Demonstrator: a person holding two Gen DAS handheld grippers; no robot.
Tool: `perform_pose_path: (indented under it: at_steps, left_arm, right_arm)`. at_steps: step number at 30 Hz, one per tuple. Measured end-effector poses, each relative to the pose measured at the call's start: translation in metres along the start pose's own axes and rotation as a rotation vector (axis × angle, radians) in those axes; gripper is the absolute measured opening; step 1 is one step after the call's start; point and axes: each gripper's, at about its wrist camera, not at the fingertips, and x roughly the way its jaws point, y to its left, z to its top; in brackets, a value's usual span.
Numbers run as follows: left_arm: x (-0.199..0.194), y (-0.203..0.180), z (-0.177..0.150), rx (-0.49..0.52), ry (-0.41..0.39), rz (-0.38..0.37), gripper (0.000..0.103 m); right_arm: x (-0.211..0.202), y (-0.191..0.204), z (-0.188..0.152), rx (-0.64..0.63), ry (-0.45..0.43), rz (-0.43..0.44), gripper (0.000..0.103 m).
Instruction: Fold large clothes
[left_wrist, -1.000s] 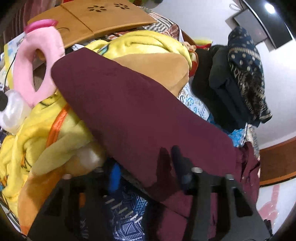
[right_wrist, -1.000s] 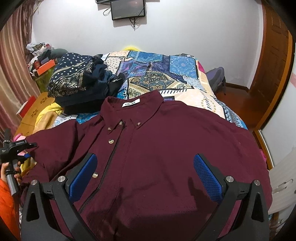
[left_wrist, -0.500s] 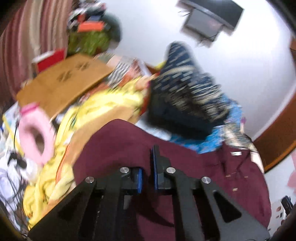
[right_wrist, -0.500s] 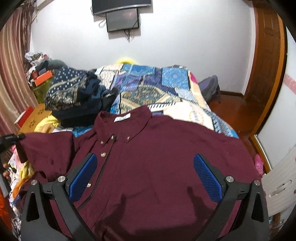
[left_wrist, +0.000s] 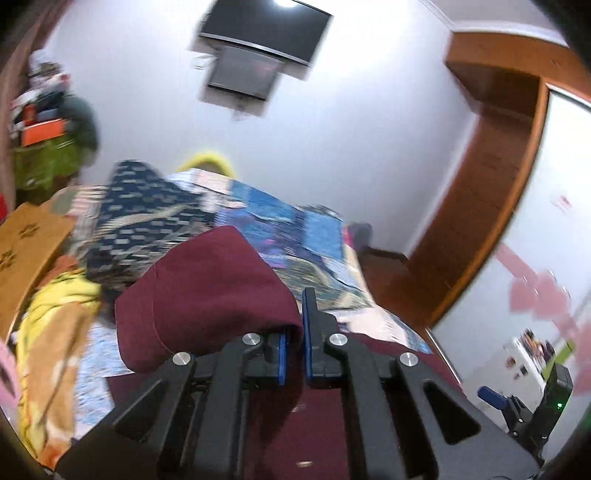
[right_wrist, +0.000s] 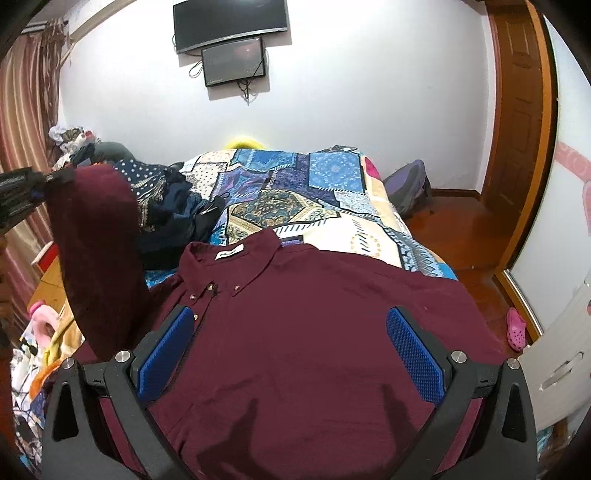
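Lifting since a second ago, left gripper (left_wrist: 293, 343) clamped on maroon button-up cotton shirt's (right_wrist: 314, 332) sleeve (right_wrist: 96, 236), starting the fold; right gripper (right_wrist: 290, 354) hovers apart.

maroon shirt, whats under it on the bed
The maroon shirt lies flat on a patchwork bedspread, which shows beyond the collar. What is beneath the shirt's body is covered. The left tongs hold its sleeve lifted.

The left claw (left_wrist: 293, 354) has clamped and lifted the shirt sleeve (right_wrist: 96, 236).
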Motion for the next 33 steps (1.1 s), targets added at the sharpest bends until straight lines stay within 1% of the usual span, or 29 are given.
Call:
perform_pose_path:
  at_steps: [5,6,9,12,16,18,20,22,23,24,25,26,27,29,30,33]
  left_arm:
    - [0.037,-0.06,-0.014,0.079,0.102,-0.103,0.006]
    - [0.046,-0.072,-0.019,0.094,0.131,-0.125,0.006]
    - [0.062,-0.098,-0.04,0.135,0.203,-0.16,0.006]
    - [0.08,-0.121,-0.066,0.17,0.289,-0.177,0.006]
    - [0.097,-0.138,-0.102,0.202,0.405,-0.188,0.006]
    - [0.103,-0.141,-0.116,0.225,0.445,-0.19,0.006]
    - [0.107,-0.148,-0.132,0.279,0.487,-0.188,0.006]
    - [0.106,-0.154,-0.142,0.321,0.513,-0.189,0.009]
    - [0.106,-0.152,-0.143,0.333,0.519,-0.19,0.016]
    - [0.102,-0.153,-0.146,0.354,0.523,-0.193,0.026]
    - [0.098,-0.153,-0.145,0.364,0.513,-0.191,0.032]
    - [0.093,-0.153,-0.144,0.372,0.494,-0.181,0.041]
    - [0.088,-0.152,-0.14,0.381,0.473,-0.172,0.046]
    - [0.073,-0.147,-0.133,0.396,0.42,-0.164,0.049]
    - [0.064,-0.141,-0.128,0.387,0.396,-0.159,0.052]
    - [0.046,-0.122,-0.113,0.347,0.352,-0.136,0.055]
  right_arm:
    - [-0.006,-0.02,0.0,0.026,-0.017,-0.02,0.103]
    - [-0.006,-0.025,0.0,0.036,-0.017,-0.026,0.103]
    - [-0.006,-0.038,-0.002,0.068,-0.008,-0.036,0.103]
    - [-0.004,-0.049,-0.005,0.105,0.006,-0.035,0.103]
    - [-0.005,-0.055,-0.009,0.117,0.011,-0.033,0.103]
    - [-0.006,-0.055,-0.01,0.107,0.013,-0.04,0.103]
    - [-0.006,-0.054,-0.01,0.092,0.015,-0.048,0.103]
    - [-0.006,-0.054,-0.011,0.081,0.015,-0.055,0.103]
    - [-0.006,-0.052,-0.011,0.073,0.016,-0.062,0.103]
    - [-0.007,-0.052,-0.011,0.068,0.017,-0.068,0.103]
    - [-0.007,-0.052,-0.011,0.064,0.017,-0.072,0.103]
    - [-0.008,-0.052,-0.011,0.056,0.016,-0.079,0.103]
    - [-0.008,-0.051,-0.011,0.05,0.015,-0.084,0.103]
    - [-0.009,-0.05,-0.01,0.043,0.014,-0.09,0.103]
    - [-0.01,-0.05,-0.009,0.04,0.013,-0.091,0.103]
    - [-0.012,-0.047,-0.007,0.028,0.01,-0.084,0.103]
